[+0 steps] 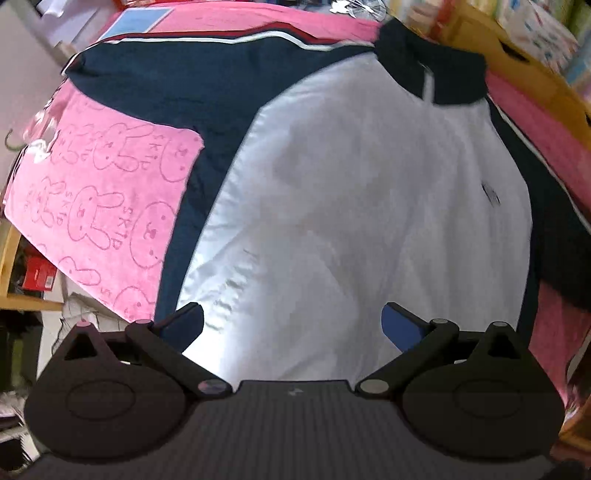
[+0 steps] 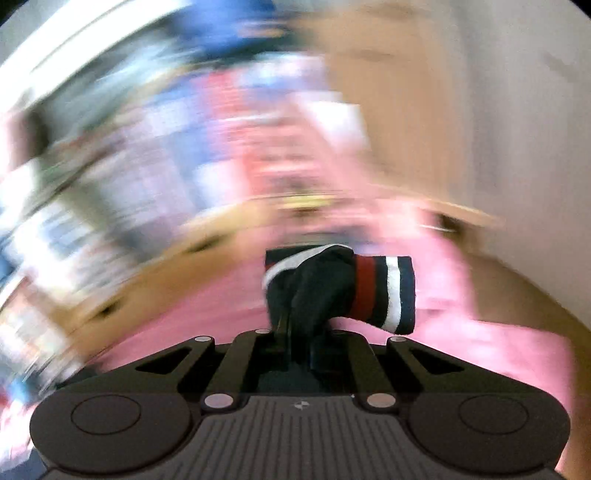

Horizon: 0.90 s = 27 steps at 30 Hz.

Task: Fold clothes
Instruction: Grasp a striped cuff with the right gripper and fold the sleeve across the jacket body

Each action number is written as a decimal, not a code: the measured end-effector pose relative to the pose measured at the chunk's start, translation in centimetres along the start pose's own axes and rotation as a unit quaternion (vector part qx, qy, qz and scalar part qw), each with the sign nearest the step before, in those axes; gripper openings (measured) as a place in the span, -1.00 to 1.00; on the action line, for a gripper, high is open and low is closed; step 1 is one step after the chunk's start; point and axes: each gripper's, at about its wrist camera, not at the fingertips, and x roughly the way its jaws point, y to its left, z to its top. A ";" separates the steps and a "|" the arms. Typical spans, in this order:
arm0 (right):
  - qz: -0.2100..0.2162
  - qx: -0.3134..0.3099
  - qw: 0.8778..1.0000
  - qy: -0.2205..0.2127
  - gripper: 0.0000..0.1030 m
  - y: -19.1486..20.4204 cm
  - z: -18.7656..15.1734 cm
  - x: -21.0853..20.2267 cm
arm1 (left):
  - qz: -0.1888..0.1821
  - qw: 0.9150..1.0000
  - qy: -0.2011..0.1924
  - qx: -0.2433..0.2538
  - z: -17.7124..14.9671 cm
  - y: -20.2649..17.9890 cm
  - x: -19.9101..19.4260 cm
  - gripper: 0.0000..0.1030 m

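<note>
A white and navy jacket (image 1: pixel 351 206) lies spread flat on a pink rabbit-print blanket (image 1: pixel 99 206), its dark collar (image 1: pixel 432 70) at the far end. One navy sleeve (image 1: pixel 177 85) with a red and white stripe stretches to the far left. My left gripper (image 1: pixel 291 325) hovers open over the jacket's near white hem, nothing between its fingers. In the right wrist view, my right gripper (image 2: pixel 295 317) is shut on the jacket's striped sleeve cuff (image 2: pixel 373 291), a navy fold with red and white bands, lifted above the pink blanket (image 2: pixel 207 314). The background there is heavily blurred.
A yellow wooden frame (image 1: pixel 528 70) borders the blanket on the far right, with colourful packages (image 1: pixel 535 26) behind it. A red box (image 1: pixel 38 275) and clutter sit below the blanket's left edge. A blue patch (image 1: pixel 138 20) lies at the far left of the blanket.
</note>
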 end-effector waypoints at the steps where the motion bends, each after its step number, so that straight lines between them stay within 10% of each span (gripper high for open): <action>1: 0.021 -0.024 0.999 -0.005 -0.81 2.2 -0.1 -0.5 | -0.003 1.000 -0.002 -0.009 0.4 0.5 0.1 1.00; 5: 0.137 -0.158 0.977 0.045 -0.66 13.7 -3.4 0.3 | -0.016 0.999 -0.006 -0.045 1.4 2.9 0.4 1.00; 10: 0.215 -0.264 0.925 0.170 0.39 22.5 -10.9 1.8 | -0.031 0.996 -0.008 -0.081 1.6 5.8 1.2 1.00; 13: 0.200 -0.300 0.913 0.191 0.44 23.2 -13.2 1.6 | -0.055 0.995 -0.018 -0.086 1.9 6.6 1.8 1.00; 23: 0.034 -0.295 0.937 0.183 0.55 18.2 -14.4 2.0 | -0.205 0.974 -0.090 0.010 8.8 0.7 7.0 0.93; 27: -0.013 -0.315 0.936 0.156 0.60 16.2 -14.9 1.2 | -0.199 0.973 -0.112 0.034 11.7 -2.8 10.2 0.87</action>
